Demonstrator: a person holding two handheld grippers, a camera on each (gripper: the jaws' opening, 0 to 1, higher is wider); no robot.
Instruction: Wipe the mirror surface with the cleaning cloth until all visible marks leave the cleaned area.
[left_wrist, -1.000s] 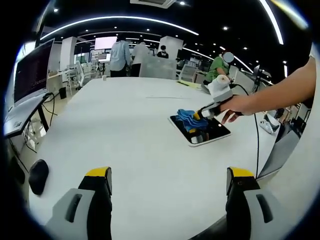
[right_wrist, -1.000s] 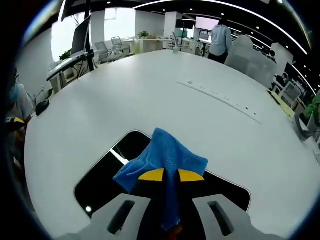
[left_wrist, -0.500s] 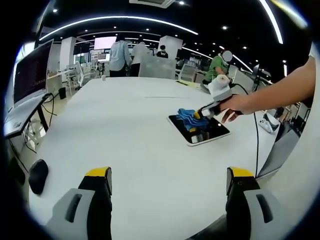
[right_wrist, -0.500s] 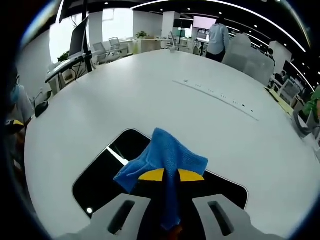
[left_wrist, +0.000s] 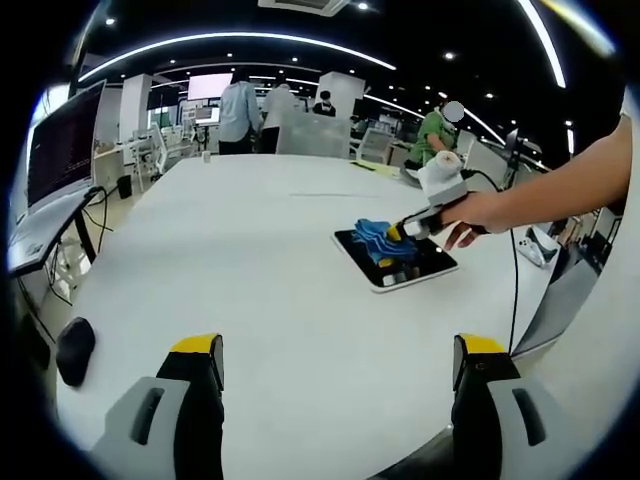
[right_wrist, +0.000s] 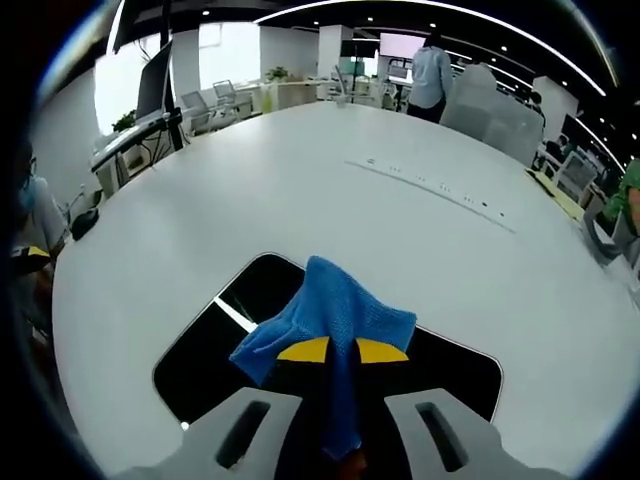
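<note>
The mirror (right_wrist: 210, 345) lay flat on the white table (right_wrist: 300, 200), a dark rectangular panel with rounded corners, reflecting ceiling lights. In the right gripper view it sat at about 6 o'clock, spreading toward 8 and 4 o'clock behind the jaws. The blue cleaning cloth (right_wrist: 325, 320) rested bunched on the mirror, and the right gripper (right_wrist: 341, 350) had its yellow-tipped jaws clamped together on the cloth, a fold hanging down between them.

In the left gripper view the mirror (left_wrist: 425, 270) appeared at about 2 o'clock from centre, the cloth (left_wrist: 375, 238) on its far-left part, with the right gripper (left_wrist: 398, 232) pressing onto it, held by a person's hand (left_wrist: 470, 213) and bare forearm coming in from 3 o'clock. The left gripper (left_wrist: 337, 362) was held well short of the mirror, over bare table, its jaws wide apart at 6 o'clock.

A dark computer mouse (left_wrist: 75, 350) lay near the table edge at 8 o'clock. People (left_wrist: 240, 112) stood beyond the table's far end at 12 o'clock.
</note>
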